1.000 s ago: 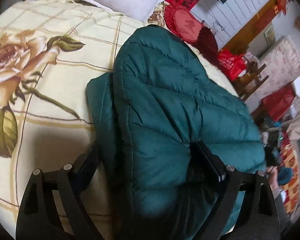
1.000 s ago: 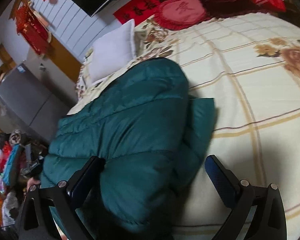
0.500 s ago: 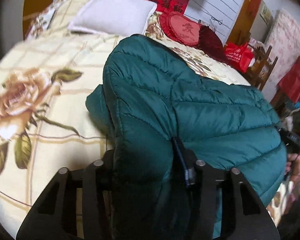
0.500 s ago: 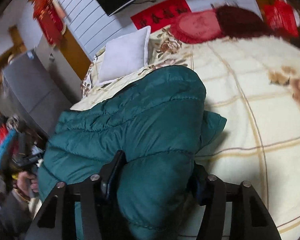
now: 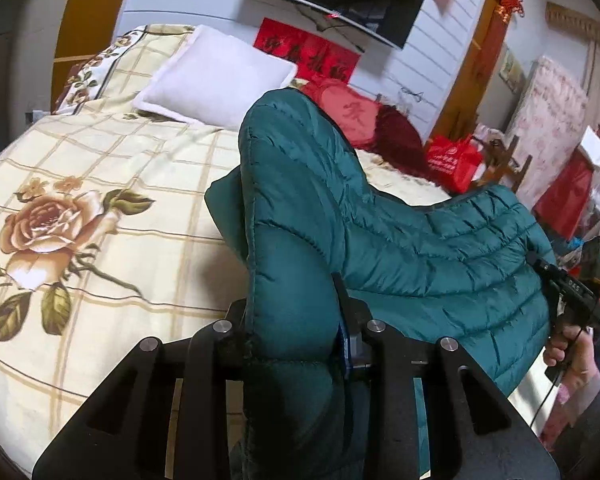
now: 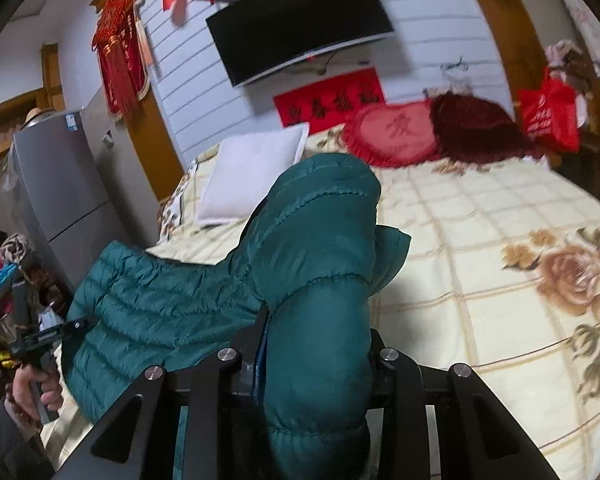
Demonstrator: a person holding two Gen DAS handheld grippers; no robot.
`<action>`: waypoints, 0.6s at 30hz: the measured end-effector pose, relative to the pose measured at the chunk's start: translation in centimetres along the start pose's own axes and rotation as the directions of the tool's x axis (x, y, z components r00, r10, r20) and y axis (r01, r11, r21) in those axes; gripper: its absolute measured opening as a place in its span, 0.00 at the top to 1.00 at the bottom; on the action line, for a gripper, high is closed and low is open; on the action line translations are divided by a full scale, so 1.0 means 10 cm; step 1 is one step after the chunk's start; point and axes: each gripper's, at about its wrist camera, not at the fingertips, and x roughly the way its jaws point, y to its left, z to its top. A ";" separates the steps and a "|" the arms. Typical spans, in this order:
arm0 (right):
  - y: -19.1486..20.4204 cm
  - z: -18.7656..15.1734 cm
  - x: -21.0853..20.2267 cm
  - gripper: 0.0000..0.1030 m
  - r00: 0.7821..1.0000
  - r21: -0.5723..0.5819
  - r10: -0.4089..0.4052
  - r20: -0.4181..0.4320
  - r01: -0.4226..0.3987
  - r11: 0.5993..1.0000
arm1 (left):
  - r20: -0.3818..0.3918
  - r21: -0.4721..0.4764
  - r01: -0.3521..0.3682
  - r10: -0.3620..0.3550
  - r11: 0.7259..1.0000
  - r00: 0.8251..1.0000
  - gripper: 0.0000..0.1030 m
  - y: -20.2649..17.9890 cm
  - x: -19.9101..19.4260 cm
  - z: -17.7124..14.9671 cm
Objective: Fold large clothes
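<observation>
A dark green quilted down jacket (image 5: 420,248) hangs lifted over the bed, slung between both grippers. My left gripper (image 5: 294,320) pinches a thick fold of its edge, and its jaws are still closing on the padding. In the right wrist view the jacket (image 6: 172,304) sags to the left, while my right gripper (image 6: 318,340) squeezes another bunched fold, jaws likewise closing. The far part of the jacket still rests on the bedspread. The other hand and its gripper show at each view's edge.
The bed wears a cream checked bedspread (image 5: 84,184) with rose prints. A white pillow (image 5: 216,76), a red heart cushion (image 6: 396,132) and a dark red cushion (image 6: 476,128) lie at the head. A grey fridge (image 6: 60,192) stands left; red bags and furniture crowd the bedside.
Both grippers went from wide open around the jacket's edge to clamped on folds of it. Both then rose, lifting the near edge off the bed, so the wall and TV came into view.
</observation>
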 end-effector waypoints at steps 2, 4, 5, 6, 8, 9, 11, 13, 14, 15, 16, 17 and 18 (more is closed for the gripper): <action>-0.03 0.04 -0.12 0.71 1.000 0.009 -0.010 0.027 0.009 1.000 | 0.010 -0.003 0.029 -0.029 1.000 1.000 0.73 -0.13 -0.04 0.04; -0.09 0.05 -0.25 0.71 0.999 0.017 -0.022 0.046 0.021 1.000 | 0.027 0.002 0.051 -0.051 0.999 0.998 0.73 -0.25 -0.08 0.05; -0.12 0.05 -0.28 0.71 0.998 0.022 -0.024 0.052 0.023 0.999 | 0.034 0.008 0.060 -0.061 0.998 0.998 0.73 -0.31 -0.09 0.05; -0.16 0.05 -0.33 0.71 0.998 0.023 -0.027 0.057 0.026 0.999 | 0.035 0.015 0.067 -0.068 0.998 0.997 0.73 -0.36 -0.08 0.05; -0.24 0.03 -0.37 0.71 0.998 0.025 -0.031 0.062 0.029 0.999 | 0.018 0.018 0.071 -0.072 0.997 0.997 0.73 -0.41 -0.01 0.03; -0.30 0.02 -0.38 0.71 0.998 0.031 -0.031 0.062 0.029 0.999 | 0.005 0.020 0.068 -0.068 0.997 0.998 0.73 -0.41 0.04 0.02; -0.40 0.00 -0.35 0.71 0.998 0.051 -0.032 0.052 0.030 0.998 | -0.034 0.030 0.045 -0.044 0.999 0.998 0.73 -0.42 0.22 -0.01; -0.49 -0.07 -0.24 0.71 0.999 0.070 -0.040 0.020 0.038 0.997 | -0.066 0.044 0.001 0.002 0.999 0.998 0.73 -0.40 0.38 -0.04; -0.55 -0.11 -0.16 0.71 0.999 0.086 -0.039 -0.007 0.039 0.995 | -0.081 0.030 -0.003 0.006 1.000 0.997 0.72 -0.36 0.44 -0.05; -0.60 -0.16 -0.12 0.70 0.999 0.104 -0.046 -0.021 0.048 0.993 | -0.093 0.016 -0.001 0.003 1.000 0.996 0.69 -0.34 0.47 -0.07; -0.68 -0.22 -0.05 0.67 0.998 0.139 -0.050 -0.037 0.055 0.989 | -0.105 0.008 -0.005 0.005 1.000 0.994 0.67 -0.31 0.50 -0.08; -0.74 -0.25 -0.02 0.64 0.997 0.165 -0.049 -0.054 0.057 0.985 | -0.114 0.009 -0.020 0.021 1.000 0.993 0.60 -0.31 0.52 -0.09; -0.82 -0.30 0.02 0.58 0.996 0.202 -0.051 -0.078 0.066 0.977 | -0.126 0.016 -0.045 0.046 0.999 0.991 0.52 -0.30 0.54 -0.11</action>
